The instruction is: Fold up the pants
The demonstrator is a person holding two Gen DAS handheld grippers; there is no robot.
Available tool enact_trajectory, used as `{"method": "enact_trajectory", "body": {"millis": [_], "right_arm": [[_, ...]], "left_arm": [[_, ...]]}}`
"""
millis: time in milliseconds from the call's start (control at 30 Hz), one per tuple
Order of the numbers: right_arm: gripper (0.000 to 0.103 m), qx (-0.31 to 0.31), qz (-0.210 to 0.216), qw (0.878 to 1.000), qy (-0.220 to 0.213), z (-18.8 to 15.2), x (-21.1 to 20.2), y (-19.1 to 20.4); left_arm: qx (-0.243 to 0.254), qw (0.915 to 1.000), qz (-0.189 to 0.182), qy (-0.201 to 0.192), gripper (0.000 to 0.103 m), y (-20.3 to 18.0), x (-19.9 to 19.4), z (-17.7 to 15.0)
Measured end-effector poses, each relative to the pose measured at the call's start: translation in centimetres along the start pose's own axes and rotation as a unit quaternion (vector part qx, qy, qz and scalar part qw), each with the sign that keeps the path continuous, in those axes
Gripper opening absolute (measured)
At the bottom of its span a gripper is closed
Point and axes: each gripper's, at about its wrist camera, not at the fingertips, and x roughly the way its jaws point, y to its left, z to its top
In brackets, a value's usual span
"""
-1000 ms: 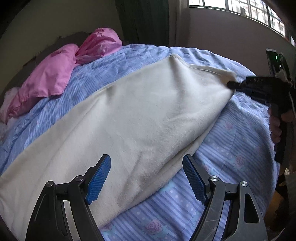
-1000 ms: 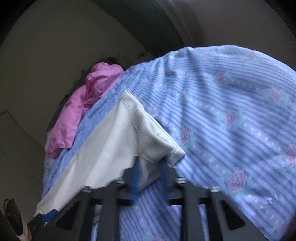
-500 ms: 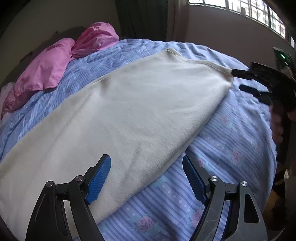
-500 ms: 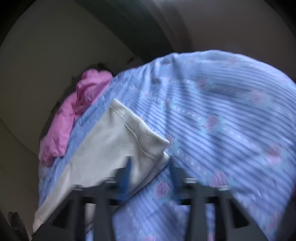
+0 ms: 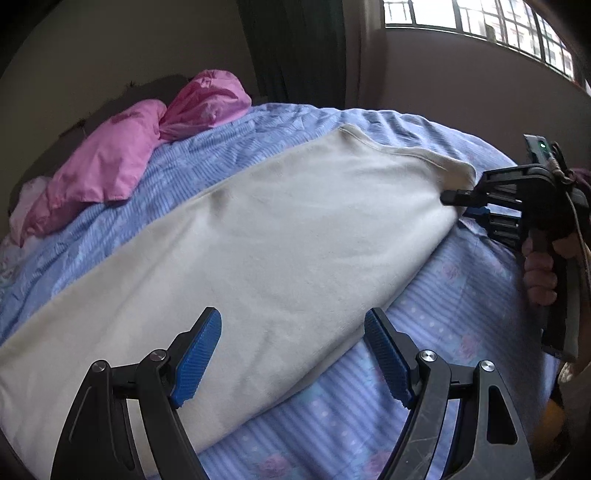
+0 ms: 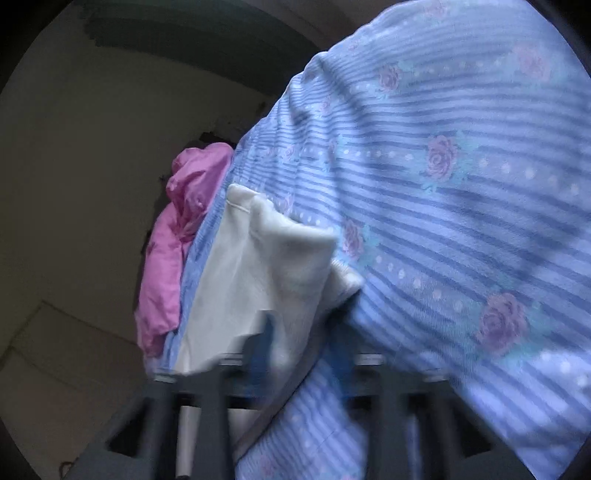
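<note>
Cream pants (image 5: pixel 277 240) lie flat and diagonal on the bed, running from near left to far right. My left gripper (image 5: pixel 291 317) hovers open just above their near edge, its blue pads wide apart with nothing pinched. At the far right corner of the pants (image 6: pixel 258 277), my right gripper (image 5: pixel 458 199) is closing its jaws. In the blurred right wrist view the cloth sits between the blue pads of the right gripper (image 6: pixel 299 339), and the corner is bunched and slightly lifted.
The bed cover (image 5: pixel 461 295) is blue-striped with roses. A crumpled pink quilt (image 5: pixel 122 162) lies at the far left by the wall. A hand (image 5: pixel 539 277) holds the right gripper's handle at the bed's right edge. A window (image 5: pixel 480 18) and dark curtain (image 5: pixel 295 48) stand behind.
The right gripper let go of the pants' corner, opened, then dropped and rolled and closed on the corner again, bunching it. The left gripper stayed open in place.
</note>
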Motion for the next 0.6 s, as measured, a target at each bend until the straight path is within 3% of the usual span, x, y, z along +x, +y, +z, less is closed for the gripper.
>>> {"method": "enact_trajectory", "body": {"millis": [67,200,400,467,500,567,600], "right_arm": [[0.009,0.005,0.004,1.000,-0.010,0.2,-1.0,0.0],[0.009,-0.085,-0.033,0.993,-0.081,0.4,-4.6,3.6],[0.012,-0.052,-0.108,0.992,-0.027,1.0,-0.8,1.8],[0.024,-0.088,-0.144,0.985,-0.016,0.4,-0.5,2.7],[0.039,-0.100,-0.162,0.982,-0.020,0.2,-1.0,3.4],[0.060,-0.129,-0.212,0.966,-0.066,-0.8,-3.8,5.7],[0.066,-0.155,-0.227,0.956,-0.102,-1.6,-5.6,7.3]], "left_arm": [[-0.012,0.9998,-0.018,-0.001,0.080,-0.1,-0.1,0.2],[-0.034,0.9984,-0.044,0.012,0.080,0.0,0.4,0.4],[-0.058,0.9949,-0.062,0.054,0.080,0.7,0.6,0.0],[-0.049,0.9951,-0.061,0.059,0.080,1.3,-0.5,-0.1],[-0.038,0.9960,-0.055,0.059,0.080,1.7,-1.4,-0.2],[-0.017,0.9978,-0.042,0.048,0.080,2.4,-3.3,-0.4],[-0.004,0.9985,-0.034,0.042,0.080,3.0,-4.6,-0.6]]}}
